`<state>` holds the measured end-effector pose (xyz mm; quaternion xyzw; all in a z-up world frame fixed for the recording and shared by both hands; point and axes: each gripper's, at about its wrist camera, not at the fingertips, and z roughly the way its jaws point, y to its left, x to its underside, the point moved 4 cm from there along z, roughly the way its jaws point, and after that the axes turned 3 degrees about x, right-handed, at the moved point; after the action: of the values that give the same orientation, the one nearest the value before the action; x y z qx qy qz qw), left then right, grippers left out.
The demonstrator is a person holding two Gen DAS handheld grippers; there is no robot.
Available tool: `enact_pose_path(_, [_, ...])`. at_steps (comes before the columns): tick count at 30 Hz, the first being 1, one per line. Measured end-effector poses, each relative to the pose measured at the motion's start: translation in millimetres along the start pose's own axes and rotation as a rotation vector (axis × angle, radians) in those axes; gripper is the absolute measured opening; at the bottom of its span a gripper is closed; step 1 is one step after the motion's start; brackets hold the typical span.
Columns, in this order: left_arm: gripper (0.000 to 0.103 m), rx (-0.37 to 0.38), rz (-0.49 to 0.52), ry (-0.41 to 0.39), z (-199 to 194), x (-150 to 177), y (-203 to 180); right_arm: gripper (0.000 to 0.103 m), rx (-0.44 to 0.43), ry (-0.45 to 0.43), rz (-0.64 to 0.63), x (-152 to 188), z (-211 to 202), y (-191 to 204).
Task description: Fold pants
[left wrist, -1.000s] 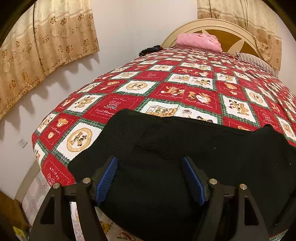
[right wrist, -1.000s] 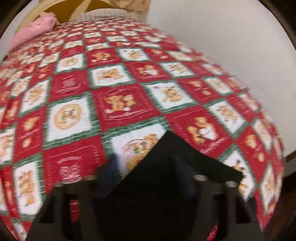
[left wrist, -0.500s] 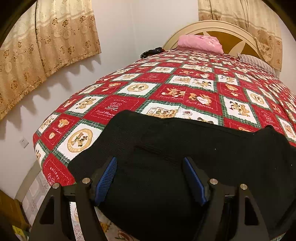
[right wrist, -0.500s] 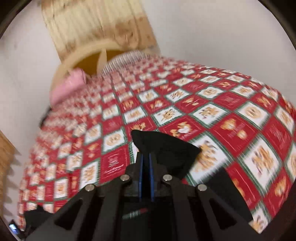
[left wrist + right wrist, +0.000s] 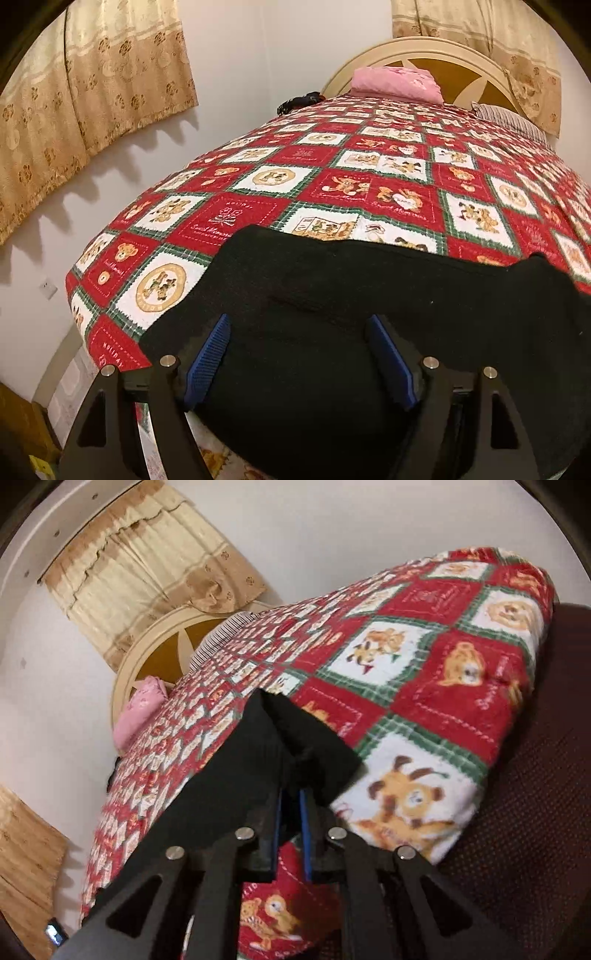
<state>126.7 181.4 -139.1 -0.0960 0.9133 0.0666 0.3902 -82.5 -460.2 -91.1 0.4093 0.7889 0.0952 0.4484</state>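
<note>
**A bedroom with a quilted bed and gold curtains**

A red, white and green patchwork bedspread (image 5: 332,177) printed with teddy bears covered the wide bed. At its far end stood a cream, arched wooden headboard (image 5: 424,48) with mustard-brown panels, and against it lay a folded pink blanket (image 5: 397,83) and a striped pillow (image 5: 509,120). Beige curtains with brown floral print (image 5: 92,85) hung on the plain white wall (image 5: 258,55), casting scalloped shadows below. A white wall socket (image 5: 48,290) sat low down. Dark reddish-brown textured flooring (image 5: 524,830) showed beside the bed.
</note>
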Motion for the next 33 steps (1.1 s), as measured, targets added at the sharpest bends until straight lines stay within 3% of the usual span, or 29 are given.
enact_pose_path(1, [0.078,0.010,-0.006,-0.005,-4,-2,-1,0.028,0.046,-0.014,-0.039,-4,-6,4])
enact_pose_path(2, [0.078,0.030,-0.009,-0.022,-12,-5,-5,0.054,0.079,-0.037,-0.080,-9,-11,10])
enact_pose_path(4, [0.078,0.061,0.007,-0.062,-28,-11,-17,0.086,0.123,-0.115,-0.157,-21,-26,24])
enact_pose_path(6, [0.078,0.108,0.053,-0.096,-45,-17,-41,0.083,0.103,-0.190,-0.226,-31,-36,41])
enact_pose_path(7, [0.078,0.135,0.076,-0.103,-52,-18,-52,0.066,0.103,-0.190,-0.275,-33,-33,50])
enact_pose_path(8, [0.078,0.167,0.100,-0.109,-58,-18,-65,0.042,0.131,-0.181,-0.331,-33,-27,60])
enact_pose_path(9, [0.078,0.216,0.138,-0.114,-66,-16,-84,0.036,0.182,-0.167,-0.388,-33,-19,68])
enact_pose_path(12, [0.078,0.321,0.218,-0.112,-83,-9,-126,0.034,0.218,-0.075,-0.447,-28,15,76])
enact_pose_path(16, [0.078,0.370,0.287,-0.086,-89,4,-167,0.035,0.304,0.000,-0.469,-17,46,58])
enact_pose_path(18, [0.078,0.389,0.317,-0.068,-92,12,-183,0.025,0.296,-0.019,-0.499,-13,43,55])
enact_pose_path(19, [0.078,0.397,0.328,-0.066,-93,14,-189,0.011,0.283,-0.016,-0.505,-11,38,52])
enact_pose_path(21, [0.078,0.409,0.350,-0.072,-100,18,-198,0.011,0.241,-0.014,-0.510,-11,29,50])
enact_pose_path(28, [0.078,0.444,0.371,-0.041,-103,27,-216,0.010,0.252,-0.012,-0.472,-14,21,28])
enact_pose_path(30, [0.078,0.444,0.384,-0.036,-104,33,-218,0.025,0.218,-0.021,-0.426,-16,25,19])
enact_pose_path(31, [0.078,0.441,0.388,-0.035,-104,35,-219,0.049,0.222,-0.025,-0.419,-18,23,17])
enact_pose_path(32, [0.078,0.438,0.389,-0.033,-103,37,-219,0.059,0.242,-0.034,-0.404,-19,20,16])
enact_pose_path(33, [0.078,0.436,0.386,-0.024,-101,39,-218,0.059,0.293,-0.088,-0.370,-21,7,13])
